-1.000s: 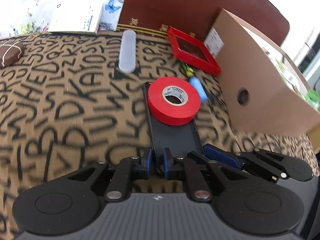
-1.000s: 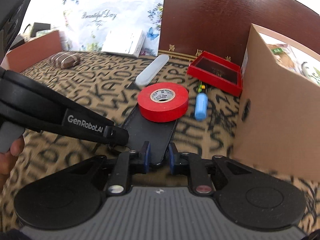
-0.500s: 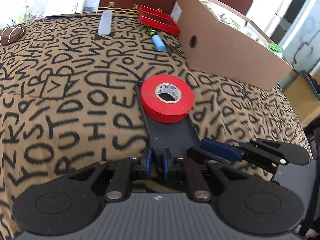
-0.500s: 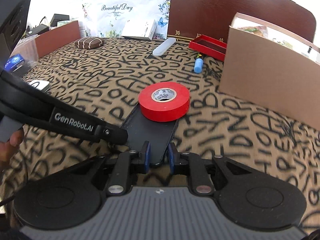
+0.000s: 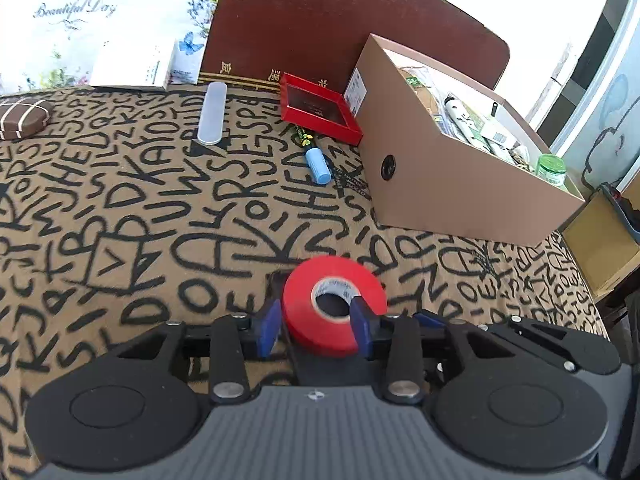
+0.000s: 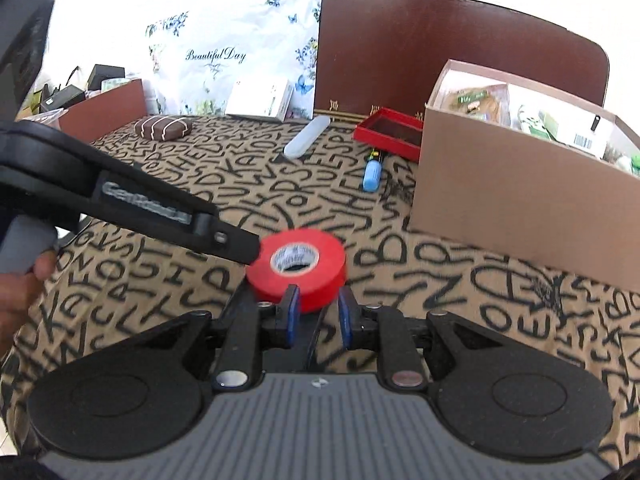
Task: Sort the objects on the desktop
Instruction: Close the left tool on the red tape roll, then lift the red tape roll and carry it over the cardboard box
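Red tape roll (image 5: 334,304) sits between the spread fingers of the left gripper (image 5: 316,330); right gripper (image 6: 318,316), also released, points at it from just behind.

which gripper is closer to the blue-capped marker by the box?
Neither clearly. Left gripper and right gripper both sit at the red tape roll, well short of the marker.

bright overexposed backlight, fisheye-bent edges, slight blur

left tongs (image 5: 314,326): parted | right tongs (image 6: 316,316): parted, low
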`<state>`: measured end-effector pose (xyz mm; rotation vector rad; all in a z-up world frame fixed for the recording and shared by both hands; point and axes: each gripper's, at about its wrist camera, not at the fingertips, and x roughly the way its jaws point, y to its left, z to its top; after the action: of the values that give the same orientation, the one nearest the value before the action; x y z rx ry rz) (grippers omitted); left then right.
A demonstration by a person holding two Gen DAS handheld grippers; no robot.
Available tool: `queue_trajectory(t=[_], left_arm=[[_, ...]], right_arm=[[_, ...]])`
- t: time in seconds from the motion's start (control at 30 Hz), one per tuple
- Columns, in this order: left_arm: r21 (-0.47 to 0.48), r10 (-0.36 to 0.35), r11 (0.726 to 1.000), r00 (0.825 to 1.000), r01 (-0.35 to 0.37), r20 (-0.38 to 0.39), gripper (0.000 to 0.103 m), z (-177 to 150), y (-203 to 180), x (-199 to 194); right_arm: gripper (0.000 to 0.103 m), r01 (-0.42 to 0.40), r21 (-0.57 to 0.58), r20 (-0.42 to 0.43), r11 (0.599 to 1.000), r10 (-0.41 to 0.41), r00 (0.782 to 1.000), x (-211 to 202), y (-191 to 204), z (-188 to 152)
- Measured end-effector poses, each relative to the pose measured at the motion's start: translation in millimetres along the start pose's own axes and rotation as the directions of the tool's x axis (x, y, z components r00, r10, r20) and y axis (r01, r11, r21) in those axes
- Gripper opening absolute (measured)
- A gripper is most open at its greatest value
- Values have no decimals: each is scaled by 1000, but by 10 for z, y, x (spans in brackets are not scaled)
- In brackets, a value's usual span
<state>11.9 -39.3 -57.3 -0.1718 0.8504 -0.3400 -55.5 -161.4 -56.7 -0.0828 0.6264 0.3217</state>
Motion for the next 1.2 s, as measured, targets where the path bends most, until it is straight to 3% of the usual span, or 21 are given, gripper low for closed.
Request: queue_trajectory(t=[0.57, 0.7, 1.0, 1.07, 1.1, 1.13, 1.2], left_arm=[[-8, -27, 1000, 997, 26, -68, 42, 149, 73, 412], [12, -13, 1000, 998, 14, -57, 42, 144, 73, 418], [15, -9, 1000, 998, 10, -56, 38, 130, 93, 410], [21, -4, 1000, 998, 5, -55, 37, 125, 85, 407], [23, -2, 1000, 999, 4, -53, 36, 122, 81, 404], [25, -7, 1000, 999, 9, -52, 31, 119, 76, 396], [34, -8, 999, 999, 9, -50, 30, 113, 57, 380]], right_arm=[[20, -7, 115, -26, 993, 10, 1000, 426, -154, 178], [38, 18, 119, -32, 993, -15, 999, 479, -189, 177], [37, -1, 140, -45, 990, 7, 999, 521, -192, 163], [34, -9, 136, -46, 991, 15, 999, 526, -193, 161], [28, -21, 134, -45, 991, 27, 999, 523, -189, 159], [25, -28, 131, -45, 991, 34, 998, 523, -178, 161], [24, -18, 115, -43, 993, 23, 999, 515, -146, 165]])
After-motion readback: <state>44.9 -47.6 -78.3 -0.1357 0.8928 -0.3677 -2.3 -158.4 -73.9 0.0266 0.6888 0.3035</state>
